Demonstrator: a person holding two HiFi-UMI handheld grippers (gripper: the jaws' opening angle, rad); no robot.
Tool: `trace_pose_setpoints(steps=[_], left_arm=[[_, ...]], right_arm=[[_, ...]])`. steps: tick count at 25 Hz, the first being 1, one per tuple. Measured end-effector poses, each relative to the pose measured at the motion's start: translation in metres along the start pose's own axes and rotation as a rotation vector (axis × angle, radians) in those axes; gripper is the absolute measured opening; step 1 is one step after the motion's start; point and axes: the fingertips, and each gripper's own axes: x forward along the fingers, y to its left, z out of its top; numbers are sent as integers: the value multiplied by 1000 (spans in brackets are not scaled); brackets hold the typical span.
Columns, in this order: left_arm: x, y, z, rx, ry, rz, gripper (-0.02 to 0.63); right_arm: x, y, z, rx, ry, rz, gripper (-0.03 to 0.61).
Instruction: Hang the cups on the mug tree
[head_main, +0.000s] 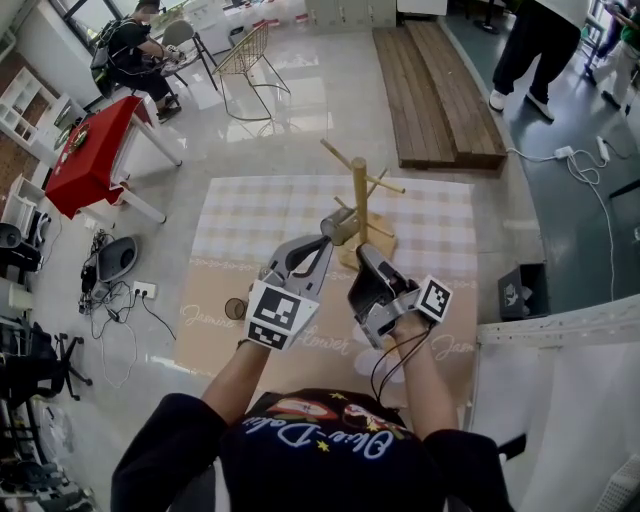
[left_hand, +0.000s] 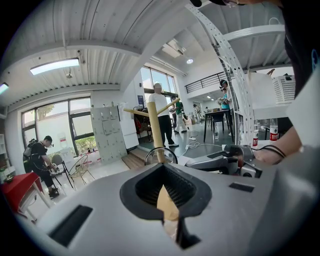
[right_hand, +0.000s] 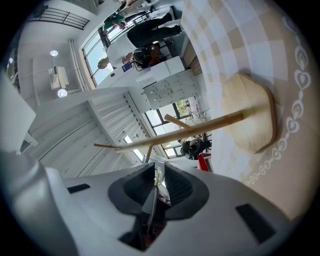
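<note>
A wooden mug tree (head_main: 360, 195) stands on the checked mat (head_main: 430, 215), several bare pegs showing. A small clear cup (head_main: 338, 226) hangs in the air just left of its post, below a lower peg. My left gripper (head_main: 327, 240) closes on the cup's near side at its tips. In the left gripper view the cup's ring (left_hand: 161, 147) sits right over those tips (left_hand: 161, 167), the tree's post (left_hand: 154, 125) behind. My right gripper (head_main: 360, 250) is at the cup's right side. In its own view a thin glass edge (right_hand: 158, 176) stands between the jaws (right_hand: 158, 172), which do not press it.
A small round thing (head_main: 236, 308), perhaps another cup, lies on the mat's left edge. A red table (head_main: 95, 150), a seated person (head_main: 135, 55) and a wire chair (head_main: 250, 55) are beyond it. A wooden platform (head_main: 440, 85) lies far right, a white board (head_main: 560, 325) near right.
</note>
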Motion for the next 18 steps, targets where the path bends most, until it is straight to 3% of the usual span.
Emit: trace_pose_setpoints(steps=[8, 18], left_arm=[[-4, -2, 4, -13, -23, -4, 5], [-13, -8, 8, -13, -40, -21, 5]], right_arm=[[-1, 29, -4, -187, 38, 8, 60], [-10, 45, -8, -250, -1, -2, 11]])
